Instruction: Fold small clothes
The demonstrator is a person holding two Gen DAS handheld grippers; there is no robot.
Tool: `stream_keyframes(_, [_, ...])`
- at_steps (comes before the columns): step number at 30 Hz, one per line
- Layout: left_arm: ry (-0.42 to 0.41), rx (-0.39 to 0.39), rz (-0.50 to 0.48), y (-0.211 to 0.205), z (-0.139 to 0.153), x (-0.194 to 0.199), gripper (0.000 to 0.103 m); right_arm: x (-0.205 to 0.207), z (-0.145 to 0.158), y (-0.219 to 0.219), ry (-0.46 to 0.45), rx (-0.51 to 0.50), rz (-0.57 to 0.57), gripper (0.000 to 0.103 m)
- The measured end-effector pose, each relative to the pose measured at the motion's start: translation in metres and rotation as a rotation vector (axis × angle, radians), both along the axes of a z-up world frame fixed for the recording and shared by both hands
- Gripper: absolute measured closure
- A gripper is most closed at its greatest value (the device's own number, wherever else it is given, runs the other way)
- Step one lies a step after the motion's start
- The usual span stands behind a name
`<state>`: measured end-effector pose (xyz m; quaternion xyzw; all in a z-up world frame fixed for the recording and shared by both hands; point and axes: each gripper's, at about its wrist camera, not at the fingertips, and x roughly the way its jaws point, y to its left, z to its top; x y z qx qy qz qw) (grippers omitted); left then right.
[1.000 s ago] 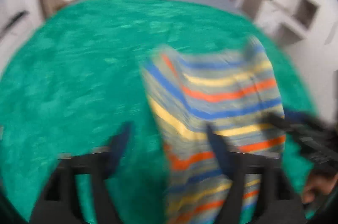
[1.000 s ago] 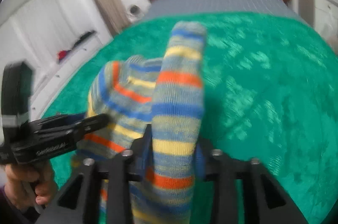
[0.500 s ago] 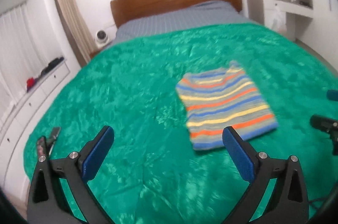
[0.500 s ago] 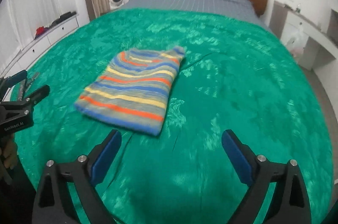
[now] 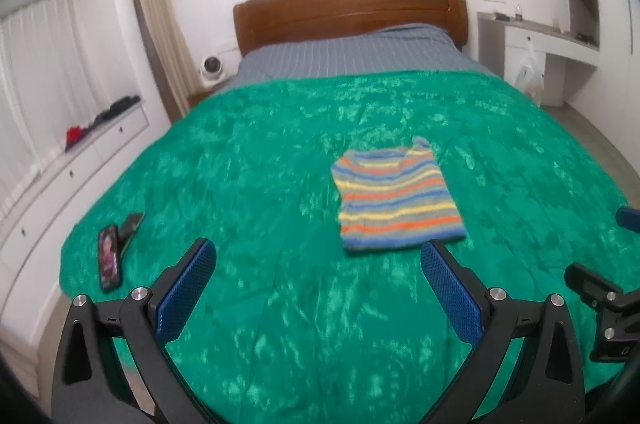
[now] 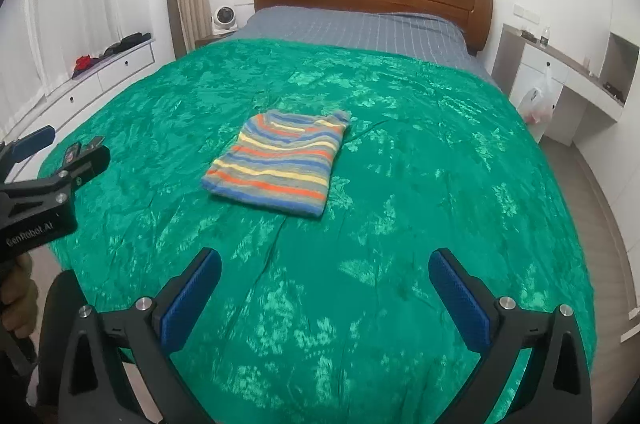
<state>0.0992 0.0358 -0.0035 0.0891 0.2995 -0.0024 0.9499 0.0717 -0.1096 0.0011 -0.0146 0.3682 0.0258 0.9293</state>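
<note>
A folded striped sweater [image 5: 398,202] lies flat on the green bedspread [image 5: 256,184], a neat rectangle of blue, orange, yellow and grey bands, roughly in the middle of the bed's width and well short of the grey sheet [image 5: 352,54] and wooden headboard [image 5: 348,6]. The left hand-held gripper [image 5: 318,288] hangs over the near part of the bed with its blue-padded fingers [image 5: 186,294] spread wide apart and nothing between them; from its camera the sweater sits ahead and slightly to the right, its near edge just beyond the tip of the right-side finger, without contact. The right hand-held gripper [image 6: 324,294] is likewise spread wide and holds nothing; from its camera the sweater [image 6: 280,160] lies ahead and to the left of centre, clearly apart from both fingertips, with bare bedspread [image 6: 420,164] between. In the right wrist view the left hand-held gripper [image 6: 60,152] shows at the left edge, held in a hand [image 6: 16,304] near the bed's left side, well clear of the sweater. In the left wrist view part of the right hand-held gripper [image 5: 600,256] shows at the right edge, low and apart from the garment. A phone [image 5: 109,258] and a dark small object [image 5: 130,224] beside it lie on the bedspread near its left edge, well away from the sweater. A white fan [image 6: 225,18] stands by the headboard, and a plastic bag [image 6: 538,100] hangs at the desk [image 6: 572,72] on the right.
</note>
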Motion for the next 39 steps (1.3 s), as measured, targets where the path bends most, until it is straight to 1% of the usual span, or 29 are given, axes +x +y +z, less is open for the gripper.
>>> stream_keyframes(3, [0.022,0.02,0.012,0.005,-0.005,-0.012,0.0,-0.02,0.007,0.002,-0.034,0.012,-0.002,0.001])
stream_keyframes(5, [0.028,0.016,0.016,0.008,-0.007,-0.02,0.0,-0.034,0.011,0.003,-0.057,0.03,-0.011,0.001])
stream_keyframes(8, [0.035,0.003,-0.004,0.011,-0.012,-0.031,0.0,-0.049,0.018,0.003,-0.097,0.057,-0.024,0.001])
stream_keyframes(10, [0.054,-0.016,-0.013,0.012,-0.015,-0.034,0.0,-0.052,0.018,0.007,-0.096,0.048,-0.017,0.001])
stream_keyframes(13, [0.099,-0.083,-0.037,0.017,-0.018,-0.037,0.0,-0.056,0.015,0.011,-0.08,0.04,-0.021,0.001])
stream_keyframes(15, [0.105,-0.089,-0.041,0.018,-0.018,-0.042,0.0,-0.058,0.013,0.013,-0.055,0.037,-0.027,0.001])
stream_keyframes(19, [0.115,-0.085,-0.04,0.025,-0.011,-0.051,0.0,-0.068,0.018,0.012,-0.047,0.049,-0.032,0.0])
stream_keyframes(25, [0.056,-0.093,-0.056,0.037,0.012,-0.071,0.0,-0.08,0.044,0.014,-0.078,0.062,-0.033,0.0])
stream_keyframes(28, [0.049,-0.113,-0.068,0.037,0.021,-0.078,0.0,-0.084,0.057,0.019,-0.088,0.083,-0.014,0.0])
stream_keyframes(30, [0.066,-0.129,-0.068,0.035,0.024,-0.082,0.0,-0.089,0.064,0.025,-0.1,0.089,0.003,0.0])
stream_keyframes(33, [0.074,-0.108,-0.051,0.031,0.026,-0.09,0.0,-0.094,0.068,0.035,-0.096,0.077,0.032,0.0])
stream_keyframes(39, [0.118,-0.075,-0.05,0.026,0.023,-0.098,0.0,-0.105,0.061,0.051,-0.08,0.014,0.046,0.0])
